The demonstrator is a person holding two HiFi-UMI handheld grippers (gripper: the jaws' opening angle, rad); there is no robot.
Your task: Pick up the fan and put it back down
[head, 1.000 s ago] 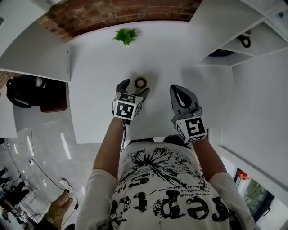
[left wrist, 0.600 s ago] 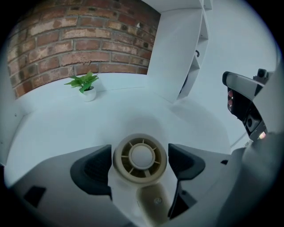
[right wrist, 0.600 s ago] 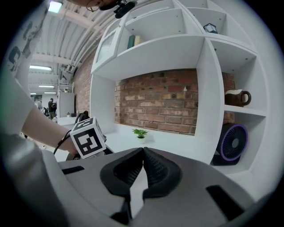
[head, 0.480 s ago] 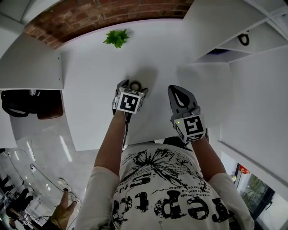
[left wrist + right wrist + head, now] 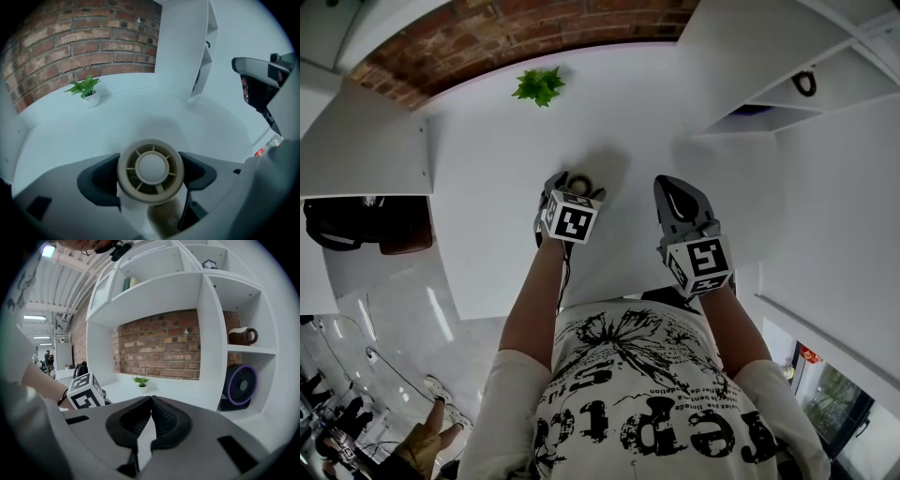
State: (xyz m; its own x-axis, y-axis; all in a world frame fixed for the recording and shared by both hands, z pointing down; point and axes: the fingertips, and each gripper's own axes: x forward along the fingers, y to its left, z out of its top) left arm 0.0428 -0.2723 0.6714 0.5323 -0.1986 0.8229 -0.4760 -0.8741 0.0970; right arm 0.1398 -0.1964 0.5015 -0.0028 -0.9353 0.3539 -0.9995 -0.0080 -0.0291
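Fan: small, beige, round grille towards me, mid-bench. Held at the rim, both sides, by the fingers of my left gripper. Base sits below the head; I cannot tell whether it clears the bench.

Risk, as I judge it: two narrow contacts on a curved rim, so a tilt or jerk could let the head pivot or slip out.

Left forearm: reaching far, gripper angled down.

Right gripper: fingers clenched together, empty, to the right, apart from the fan.
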